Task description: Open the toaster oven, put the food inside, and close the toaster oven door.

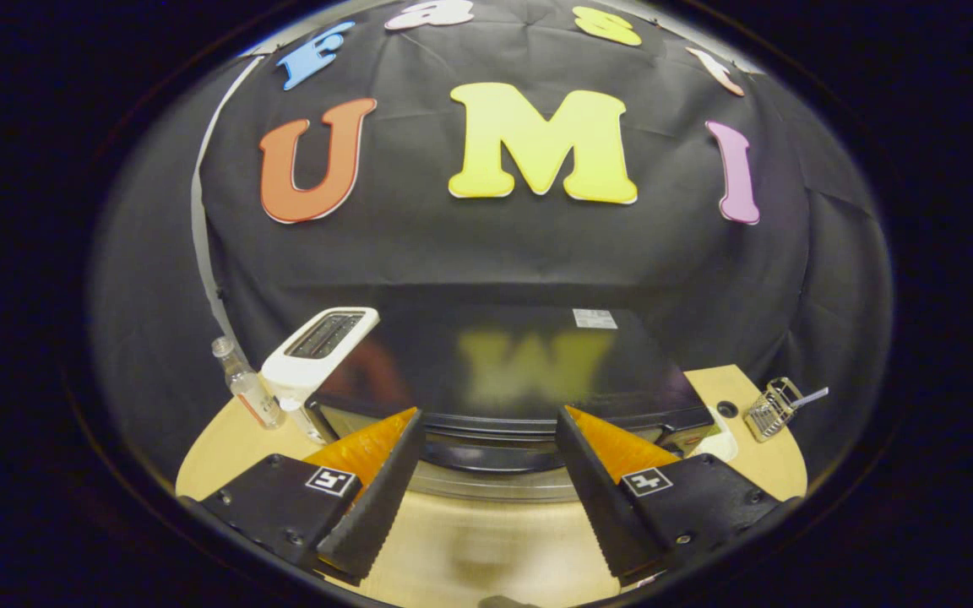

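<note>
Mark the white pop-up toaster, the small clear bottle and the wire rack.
White pop-up toaster [320, 348]: gripper view, top face by slots.
Small clear bottle [243, 385]: gripper view, body.
Wire rack [769, 409]: gripper view, mesh centre.

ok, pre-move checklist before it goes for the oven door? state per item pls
1. Gripper open with nothing between the jaws: ok.
2. Toaster oven just ahead of the fingers, roughly centred between them: ok.
3. Door handle in view between the fingertips: ok, though the jaws are not on it yet.
4. Door closed at present: cannot tell for sure; it looks shut from this high angle.
5. Food located: cannot tell; no food is identifiable.
6. Neighbours out of the way: ok; white toaster and small bottle sit on one side of the oven, wire rack on the other.
</note>
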Motion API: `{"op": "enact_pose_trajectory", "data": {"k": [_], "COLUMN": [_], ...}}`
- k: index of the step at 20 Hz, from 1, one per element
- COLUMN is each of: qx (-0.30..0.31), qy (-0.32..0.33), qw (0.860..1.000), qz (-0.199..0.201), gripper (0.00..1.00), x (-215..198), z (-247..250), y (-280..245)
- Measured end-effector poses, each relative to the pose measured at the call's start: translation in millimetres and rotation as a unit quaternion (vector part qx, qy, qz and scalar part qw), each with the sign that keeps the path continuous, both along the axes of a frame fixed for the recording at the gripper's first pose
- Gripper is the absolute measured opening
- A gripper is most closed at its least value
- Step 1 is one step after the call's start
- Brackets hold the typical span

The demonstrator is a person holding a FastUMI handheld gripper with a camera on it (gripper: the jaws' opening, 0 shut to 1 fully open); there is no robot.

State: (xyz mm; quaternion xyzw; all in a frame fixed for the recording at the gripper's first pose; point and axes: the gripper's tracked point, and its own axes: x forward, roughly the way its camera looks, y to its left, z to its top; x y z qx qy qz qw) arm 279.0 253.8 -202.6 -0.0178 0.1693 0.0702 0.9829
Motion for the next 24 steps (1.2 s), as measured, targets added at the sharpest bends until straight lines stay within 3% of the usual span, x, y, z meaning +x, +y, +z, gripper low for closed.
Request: {"op": "enact_pose_trajectory", "data": {"k": [6,24], "qx": [0.004,-0.039], "qy": [-0.002,0.018], "qw": [1.0,0.999], "qz": [-0.002,0.002], "gripper": [1.0,1.0], "x": [-8.8,-107.7], "z": [-5.3,-70.3], "y": [-0.1,-13.1]}}
